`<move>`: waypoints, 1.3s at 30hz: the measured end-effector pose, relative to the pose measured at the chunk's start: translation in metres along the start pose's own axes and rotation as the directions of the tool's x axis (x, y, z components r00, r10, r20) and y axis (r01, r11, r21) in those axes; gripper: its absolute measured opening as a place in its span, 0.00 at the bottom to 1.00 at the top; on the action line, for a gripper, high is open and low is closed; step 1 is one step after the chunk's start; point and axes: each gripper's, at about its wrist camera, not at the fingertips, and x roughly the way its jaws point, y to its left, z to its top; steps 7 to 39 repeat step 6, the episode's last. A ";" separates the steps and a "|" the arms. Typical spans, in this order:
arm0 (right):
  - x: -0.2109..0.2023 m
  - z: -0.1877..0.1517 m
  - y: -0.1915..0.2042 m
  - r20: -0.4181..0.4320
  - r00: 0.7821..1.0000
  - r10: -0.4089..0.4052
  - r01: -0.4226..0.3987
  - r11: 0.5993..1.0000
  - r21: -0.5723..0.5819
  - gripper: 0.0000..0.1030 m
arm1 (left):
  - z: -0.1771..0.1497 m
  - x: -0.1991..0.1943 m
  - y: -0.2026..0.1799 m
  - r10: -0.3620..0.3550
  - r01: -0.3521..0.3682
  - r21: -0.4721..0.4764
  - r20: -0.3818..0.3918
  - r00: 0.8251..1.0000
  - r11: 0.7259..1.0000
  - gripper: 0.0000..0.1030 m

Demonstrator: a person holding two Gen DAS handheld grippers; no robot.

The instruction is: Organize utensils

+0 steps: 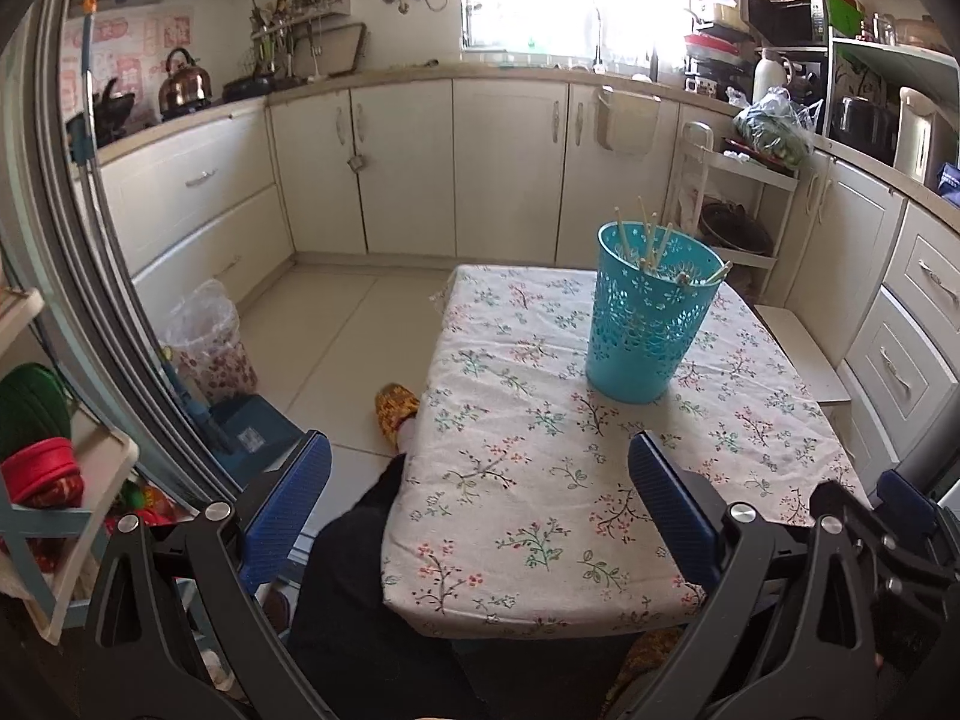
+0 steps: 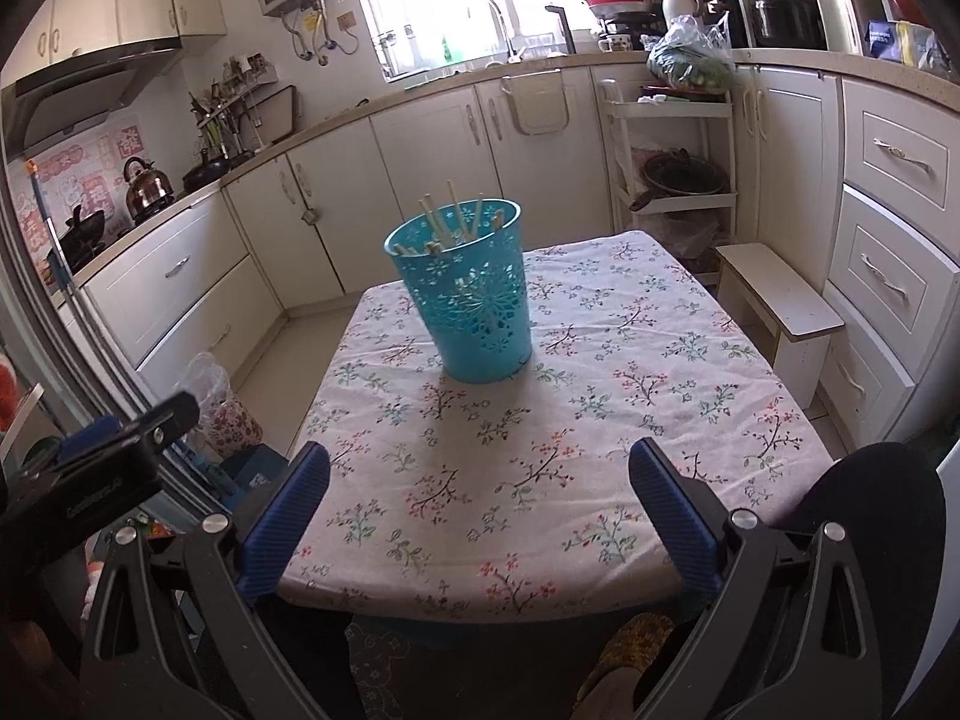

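Inside the teal basket [image 2: 465, 294], the lower ends of the chopsticks [image 2: 454, 216] are hidden by its wall; their count is unclear.

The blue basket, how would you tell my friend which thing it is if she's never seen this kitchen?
Find the table with the flowery cloth in the middle of the kitchen. The basket stands upright on it, the only thing on the cloth. It is bright turquoise with cut-out flower holes, and pale chopsticks poke out of its top.
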 end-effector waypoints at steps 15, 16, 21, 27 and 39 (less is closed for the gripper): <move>0.038 0.025 -0.027 -0.021 0.999 -0.050 0.050 0.999 0.002 0.93 | 0.002 0.026 0.001 -0.005 0.004 -0.016 -0.061 0.998 1.000 0.93; 0.038 0.025 -0.027 -0.021 0.999 -0.050 0.050 0.999 0.002 0.93 | 0.002 0.026 0.001 -0.005 0.004 -0.016 -0.061 0.998 1.000 0.93; 0.038 0.025 -0.027 -0.021 0.999 -0.050 0.050 0.999 0.002 0.93 | 0.002 0.026 0.001 -0.005 0.004 -0.016 -0.061 0.998 1.000 0.93; 0.038 0.025 -0.027 -0.021 0.999 -0.050 0.050 0.999 0.002 0.93 | 0.002 0.026 0.001 -0.005 0.004 -0.016 -0.061 0.998 1.000 0.93; 0.038 0.025 -0.027 -0.021 0.999 -0.050 0.050 0.999 0.002 0.93 | 0.002 0.026 0.001 -0.005 0.004 -0.016 -0.061 0.998 1.000 0.93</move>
